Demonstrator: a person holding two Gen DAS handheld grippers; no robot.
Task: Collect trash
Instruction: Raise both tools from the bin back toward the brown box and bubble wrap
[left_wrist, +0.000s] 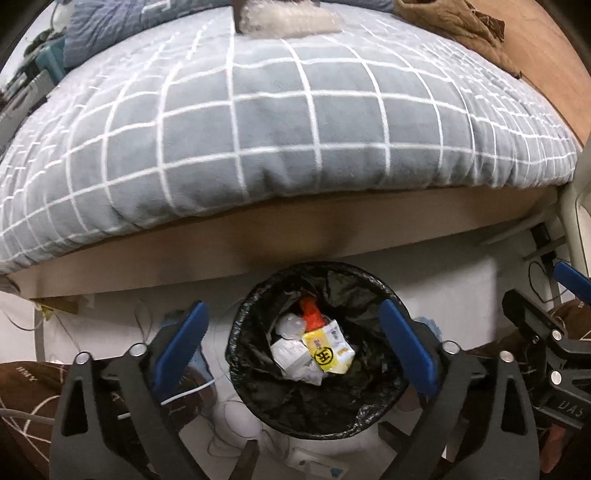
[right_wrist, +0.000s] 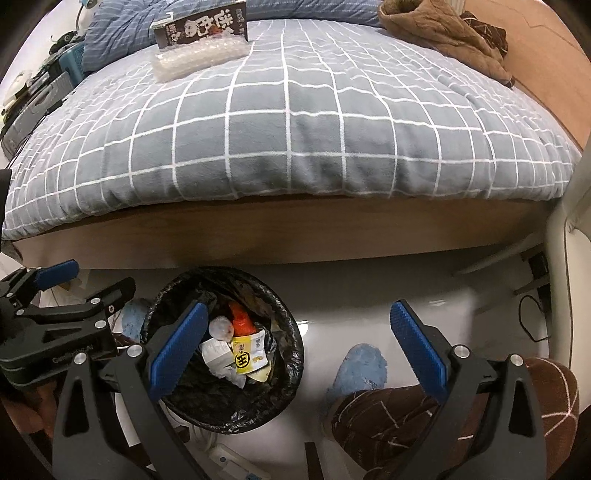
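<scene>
Both tongs open, empty: left gripper (left_wrist: 295, 343) hangs directly over the bin (left_wrist: 255, 295); right gripper (right_wrist: 295, 347) is offset beside it.

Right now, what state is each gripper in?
Left gripper: jaws open, holding nothing, above the trash bin.
Right gripper: jaws open, holding nothing.

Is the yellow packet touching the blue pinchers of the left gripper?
Apart. The left wrist view shows the yellow packet lying down in the bin, clear of the open left gripper.
</scene>
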